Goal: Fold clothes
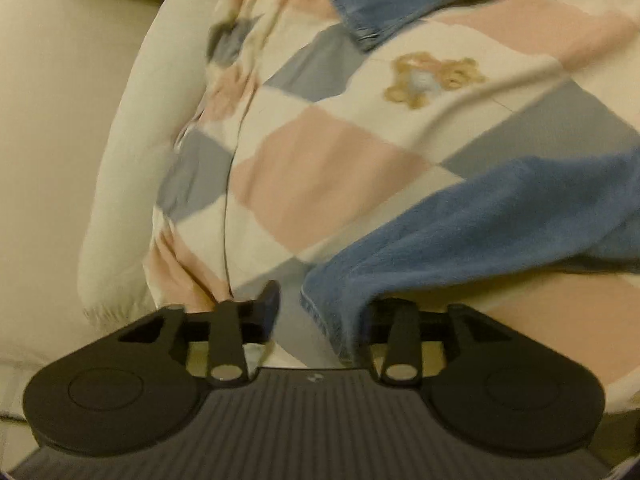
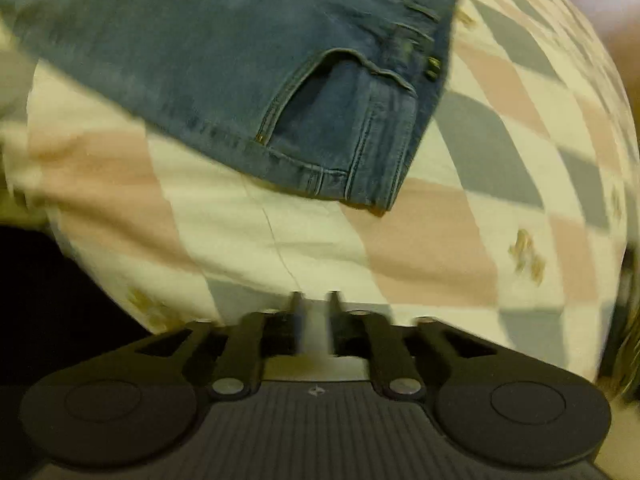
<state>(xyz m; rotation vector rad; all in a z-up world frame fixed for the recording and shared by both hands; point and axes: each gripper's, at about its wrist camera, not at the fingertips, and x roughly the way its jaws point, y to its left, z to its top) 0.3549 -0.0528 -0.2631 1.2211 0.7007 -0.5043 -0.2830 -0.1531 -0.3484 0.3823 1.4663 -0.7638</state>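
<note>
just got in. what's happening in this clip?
A person with a handheld gripper in each hand is folding a pair of blue jeans on a bed with a checked quilt. The left gripper is open, and a jeans leg hem lies between its fingers, not yet pinched. The right gripper has its fingers close together, nothing visible between them, short of the waistband corner. Both views are motion-blurred.

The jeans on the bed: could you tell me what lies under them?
The jeans lie on a checkered quilt; whatever the denim covers is hidden.
</note>
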